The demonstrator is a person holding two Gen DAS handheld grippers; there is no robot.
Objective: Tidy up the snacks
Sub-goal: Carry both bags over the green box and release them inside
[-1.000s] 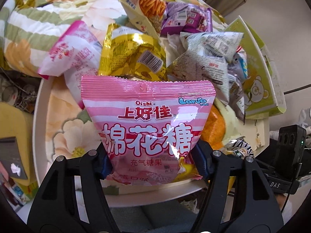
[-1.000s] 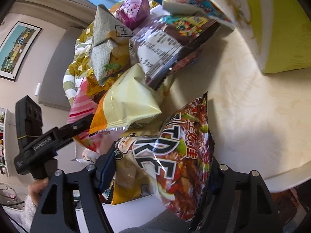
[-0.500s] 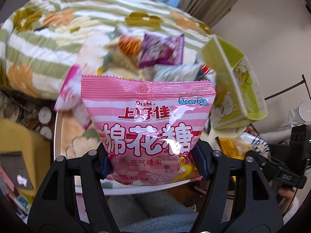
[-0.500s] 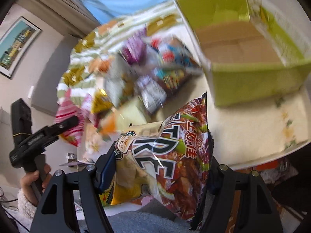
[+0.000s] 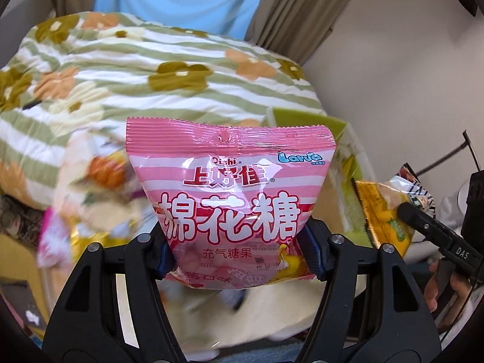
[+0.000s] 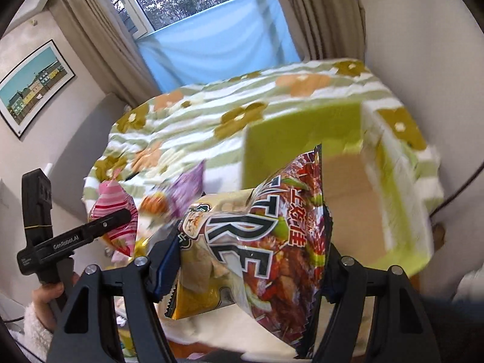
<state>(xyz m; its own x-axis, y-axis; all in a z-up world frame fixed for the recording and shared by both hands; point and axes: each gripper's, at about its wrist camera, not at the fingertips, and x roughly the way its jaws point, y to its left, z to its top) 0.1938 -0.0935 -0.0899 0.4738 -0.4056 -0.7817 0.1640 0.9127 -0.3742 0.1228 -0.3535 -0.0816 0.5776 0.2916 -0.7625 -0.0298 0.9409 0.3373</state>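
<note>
Left gripper [image 5: 237, 257] clamps the lower part of a pink marshmallow bag [image 5: 231, 199], held upright in the air, left of the green box [image 6: 305, 139]. Right gripper [image 6: 246, 267] is closed on a red-and-yellow snack bag [image 6: 260, 239], held in front of the green box's open mouth. Box interior shows bare cardboard. Loose snacks [image 6: 169, 199], blurred, lie left of the box, before a floral quilt [image 5: 127, 69].
</note>
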